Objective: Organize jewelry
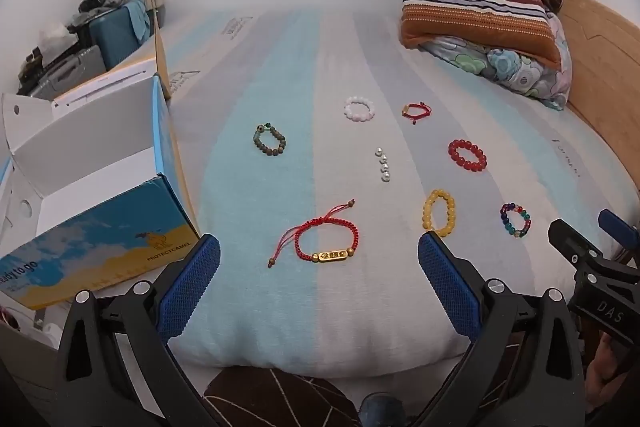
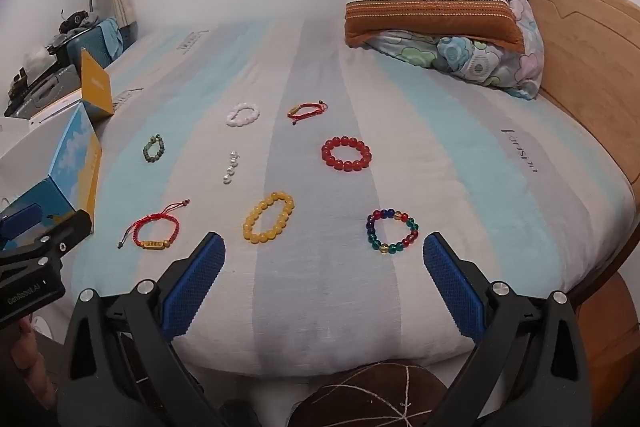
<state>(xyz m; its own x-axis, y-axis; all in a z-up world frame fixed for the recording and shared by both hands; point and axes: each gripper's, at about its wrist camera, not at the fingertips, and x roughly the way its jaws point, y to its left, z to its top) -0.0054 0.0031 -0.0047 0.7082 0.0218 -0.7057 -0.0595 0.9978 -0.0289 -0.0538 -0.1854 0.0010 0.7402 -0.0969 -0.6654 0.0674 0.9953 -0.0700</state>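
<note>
I see the striped blue, grey and white bedsheet (image 1: 280, 67) spread over the bed, filling most of both views, with a wooden headboard (image 2: 592, 39) along its right side. At the far end a striped orange and red pillow (image 2: 432, 7) lies on a flowered quilt (image 2: 500, 67). On the left edge of the bed sits an open blue and yellow cardboard box (image 1: 104, 239) with a white inside. My left gripper (image 1: 319, 271) hangs low over the near edge with its blue padded fingers (image 1: 192, 283) spread wide and nothing between them; my right gripper (image 2: 324, 267) does the same, released and empty. The jewelry lies scattered on the sheet, each piece apart from the others. Nearest my left gripper is the red braided cord bracelet with a gold bar (image 1: 326, 243). Ahead of my right gripper lie the yellow bead bracelet (image 2: 268, 223) and the multicoloured glass bead bracelet (image 2: 392, 231). Farther out are the red bead bracelet (image 2: 346, 153), the white bead bracelet (image 2: 243, 114), the dark green bead bracelet (image 1: 270, 139) and a small red cord bracelet (image 2: 306, 110). In the middle sits a short row of white pearls (image 1: 383, 164).
</note>
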